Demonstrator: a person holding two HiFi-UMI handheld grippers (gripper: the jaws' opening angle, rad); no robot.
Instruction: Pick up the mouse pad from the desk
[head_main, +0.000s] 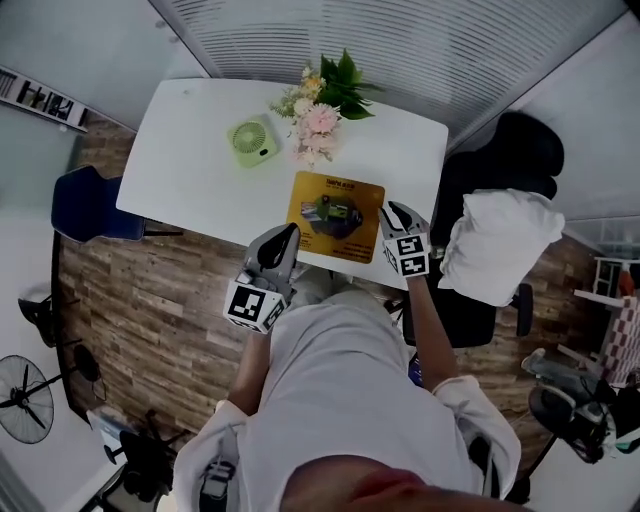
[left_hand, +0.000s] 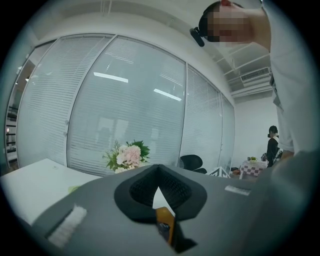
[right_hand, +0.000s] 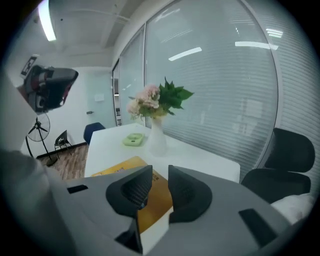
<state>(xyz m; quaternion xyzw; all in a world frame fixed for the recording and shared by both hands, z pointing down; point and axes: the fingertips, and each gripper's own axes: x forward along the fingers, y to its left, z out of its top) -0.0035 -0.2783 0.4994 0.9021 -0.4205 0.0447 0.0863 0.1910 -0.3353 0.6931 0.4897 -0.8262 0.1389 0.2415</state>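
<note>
A yellow mouse pad with a dark picture in its middle lies at the near edge of the white desk. My right gripper hovers at the pad's right edge, its jaws open with a narrow gap. In the right gripper view the mouse pad shows through that gap, and nothing is pinched by the right gripper. My left gripper sits just left of the pad's near corner. Its fingertips meet in the left gripper view, so the left gripper is shut and empty; a sliver of the mouse pad shows beyond.
A vase of pink flowers and a small green fan stand behind the pad. A black office chair with a white cloth is right of the desk, and a blue chair is to the left.
</note>
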